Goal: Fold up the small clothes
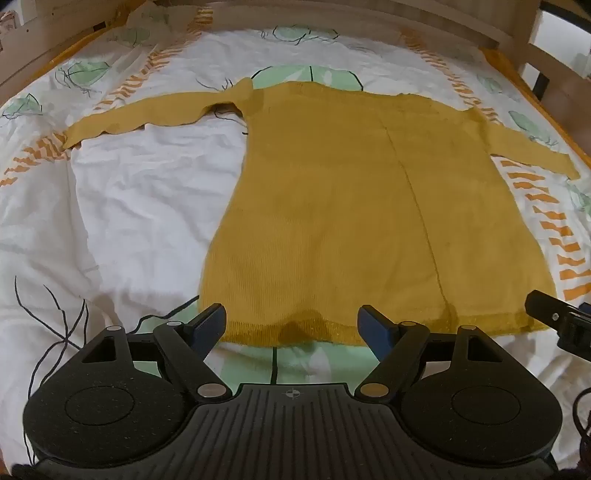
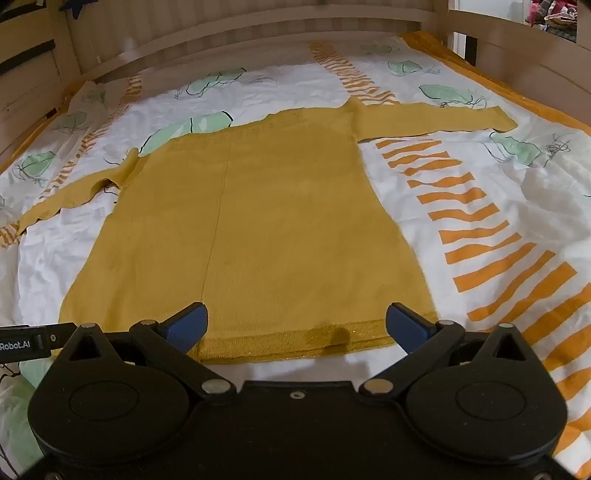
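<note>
Nearest the cameras, the left gripper [image 1: 291,326] and the right gripper [image 2: 296,326] both hover at the hem [image 2: 295,341] of the yellow sweater [image 1: 332,206], jaws spread wide and holding nothing. The left one faces the hem's left half, the right one its right half; whether the blue fingers [image 1: 373,326] touch the knit or hang just above it is hard to tell from these angles.

Judging by the layout, folding has not begun: the garment lies spread flat on the patterned bed sheet [image 2: 480,206], and every fold is left to make.

Further off, the body is smooth, with one long crease [image 1: 417,206] running up from the hem. Beyond it, the left sleeve [image 1: 136,120] and the right sleeve [image 2: 436,118] stretch outward, and the left shoulder [image 1: 240,92] is bunched slightly. The wooden bed frame [image 2: 258,26] closes the far end.
</note>
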`<state>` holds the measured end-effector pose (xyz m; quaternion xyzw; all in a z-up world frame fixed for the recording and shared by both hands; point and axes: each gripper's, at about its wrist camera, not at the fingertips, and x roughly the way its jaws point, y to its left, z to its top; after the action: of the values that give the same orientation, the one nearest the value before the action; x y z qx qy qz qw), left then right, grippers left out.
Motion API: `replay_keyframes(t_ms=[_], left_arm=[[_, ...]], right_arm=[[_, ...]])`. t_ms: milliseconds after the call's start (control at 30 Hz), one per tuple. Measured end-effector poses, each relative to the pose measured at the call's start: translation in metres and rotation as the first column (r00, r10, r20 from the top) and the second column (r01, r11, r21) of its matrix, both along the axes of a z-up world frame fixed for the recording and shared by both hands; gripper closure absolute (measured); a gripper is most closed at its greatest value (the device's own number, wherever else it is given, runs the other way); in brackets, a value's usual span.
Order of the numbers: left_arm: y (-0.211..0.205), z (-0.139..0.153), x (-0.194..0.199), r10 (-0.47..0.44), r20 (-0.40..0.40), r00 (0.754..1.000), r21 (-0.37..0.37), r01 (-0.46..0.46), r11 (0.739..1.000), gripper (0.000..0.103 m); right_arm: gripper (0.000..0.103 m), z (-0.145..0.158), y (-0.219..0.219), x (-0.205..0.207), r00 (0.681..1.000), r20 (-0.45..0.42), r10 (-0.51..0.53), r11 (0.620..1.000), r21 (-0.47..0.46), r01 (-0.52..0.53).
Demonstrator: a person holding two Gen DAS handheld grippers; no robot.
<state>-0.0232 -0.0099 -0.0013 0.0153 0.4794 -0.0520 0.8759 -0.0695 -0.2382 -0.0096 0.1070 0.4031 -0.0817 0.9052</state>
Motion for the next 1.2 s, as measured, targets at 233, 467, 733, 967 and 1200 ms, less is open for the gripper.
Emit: replay_keyframes(t_ms=[233,467,733,967,1200], left_arm=[[0.0,-0.003,0.001,0.003,-0.02,1.0,0.009,-0.003,1.0,0.026],[0.001,-0.005,0.002,0.007,-0.026,1.0,0.007,-0.007,1.0,0.026],[0.003,-0.008,0.004,0.01,-0.04,0.999,0.006,-0.01,1.0,0.026],[0.005,-0.013,0.008,0.017,-0.061,0.998,0.005,-0.017,1.0,0.026],[0.006,-0.017,0.015,0.026,-0.086,0.996,0.006,-0.026,1.0,0.026]], right_arm=[[0.001,-0.002,0.001,0.002,1.0,-0.023,0.004,1.0,0.006,-0.004],[0.001,-0.003,0.002,0.004,1.0,-0.029,0.009,1.0,0.006,-0.009],[0.001,-0.005,0.004,0.008,0.999,-0.042,0.021,1.0,0.006,-0.021],[0.001,-0.008,0.005,0.014,0.998,-0.055,0.04,0.999,0.012,-0.039],[0.001,-0.013,0.008,0.023,0.995,-0.081,0.055,0.998,0.021,-0.053]])
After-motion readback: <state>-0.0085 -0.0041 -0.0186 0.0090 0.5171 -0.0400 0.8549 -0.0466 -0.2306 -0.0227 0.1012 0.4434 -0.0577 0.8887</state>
